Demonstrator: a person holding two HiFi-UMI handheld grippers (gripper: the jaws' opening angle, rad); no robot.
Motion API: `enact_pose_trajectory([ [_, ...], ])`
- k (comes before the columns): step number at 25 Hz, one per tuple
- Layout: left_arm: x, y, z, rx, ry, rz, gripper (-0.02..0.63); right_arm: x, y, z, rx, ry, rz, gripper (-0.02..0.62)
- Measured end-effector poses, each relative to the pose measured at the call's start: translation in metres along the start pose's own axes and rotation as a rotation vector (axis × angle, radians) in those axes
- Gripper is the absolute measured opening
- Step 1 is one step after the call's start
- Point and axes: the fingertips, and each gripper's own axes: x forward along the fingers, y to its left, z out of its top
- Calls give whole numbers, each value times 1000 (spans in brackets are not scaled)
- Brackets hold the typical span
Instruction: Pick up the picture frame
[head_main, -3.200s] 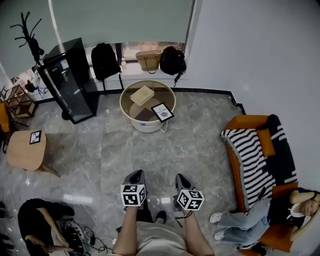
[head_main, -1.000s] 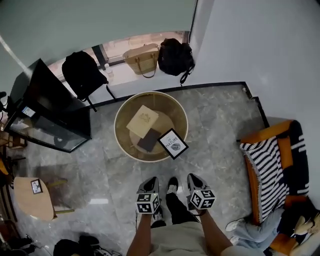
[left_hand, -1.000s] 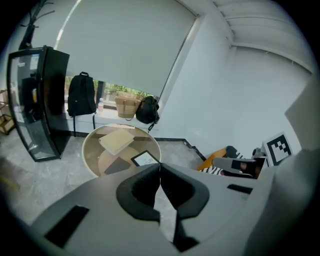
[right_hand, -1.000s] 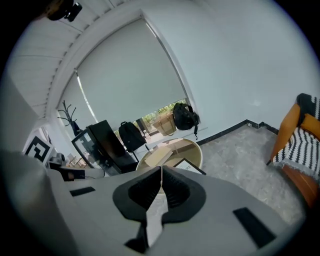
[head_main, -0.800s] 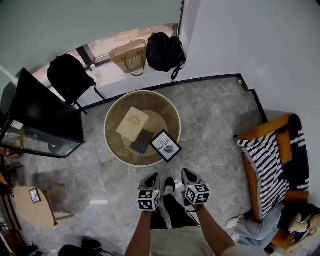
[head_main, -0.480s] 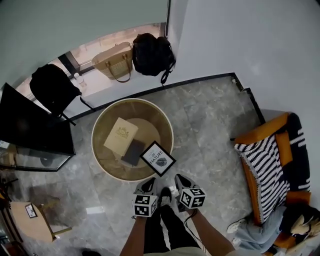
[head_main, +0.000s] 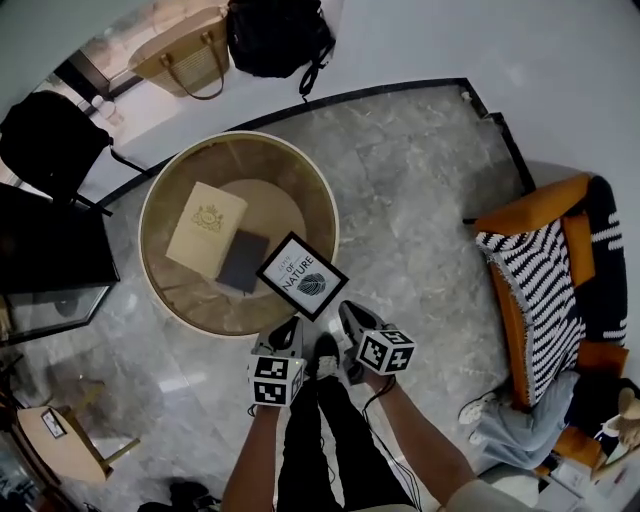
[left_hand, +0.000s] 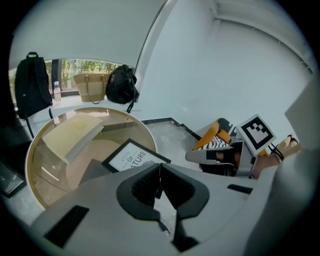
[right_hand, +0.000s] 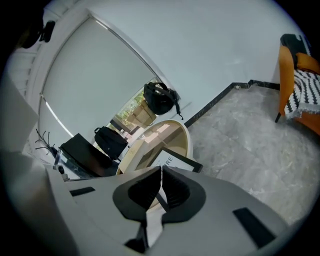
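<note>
The picture frame (head_main: 303, 277), black-edged with a white print, lies flat on the near right part of the round glass-topped table (head_main: 325, 200), overhanging its rim a little. Beside it lie a beige book (head_main: 206, 229) and a dark notebook (head_main: 243, 261). My left gripper (head_main: 290, 332) and right gripper (head_main: 349, 313) hang side by side just short of the frame's near corner, both shut and empty. In the left gripper view the frame (left_hand: 131, 156) sits just beyond the shut left gripper (left_hand: 160, 169). In the right gripper view the frame (right_hand: 176, 158) shows past the shut right gripper (right_hand: 161, 171).
An orange sofa with a striped blanket (head_main: 545, 290) stands at the right, a person's legs (head_main: 505, 425) by its near end. A black bag (head_main: 275, 35), a woven bag (head_main: 185, 60) and a black backpack (head_main: 45, 135) line the window. A black cabinet (head_main: 50, 265) stands left.
I have come closer to the table, which now fills more of the head view. Both grippers have sunk and moved forward, side by side, toward the frame's near corner.
</note>
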Motion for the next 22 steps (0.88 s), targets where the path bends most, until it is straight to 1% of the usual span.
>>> enact_pose_trajectory([
  [2, 10, 3, -17, -10, 20, -2, 21, 11, -13, -12, 29, 10, 8, 35],
  [5, 24, 3, -35, -19, 45, -14, 21, 22, -33, -28, 107, 13, 28, 35],
  [11, 49, -2, -56, -2, 62, -40, 21, 40, -64, -56, 232, 8, 81, 37],
  [15, 70, 0, -69, 10, 90, -42, 21, 49, -74, -67, 274, 14, 101, 40],
  [16, 74, 1, -71, 12, 97, -44, 21, 52, -75, -70, 283, 19, 110, 56],
  [17, 77, 1, -74, 14, 104, -47, 21, 55, -75, -74, 293, 23, 121, 128],
  [18, 80, 2, -75, 16, 109, -49, 21, 58, -75, -76, 305, 26, 132, 162],
  [22, 91, 6, -80, 21, 120, -52, 21, 73, -76, -83, 356, 20, 166, 192],
])
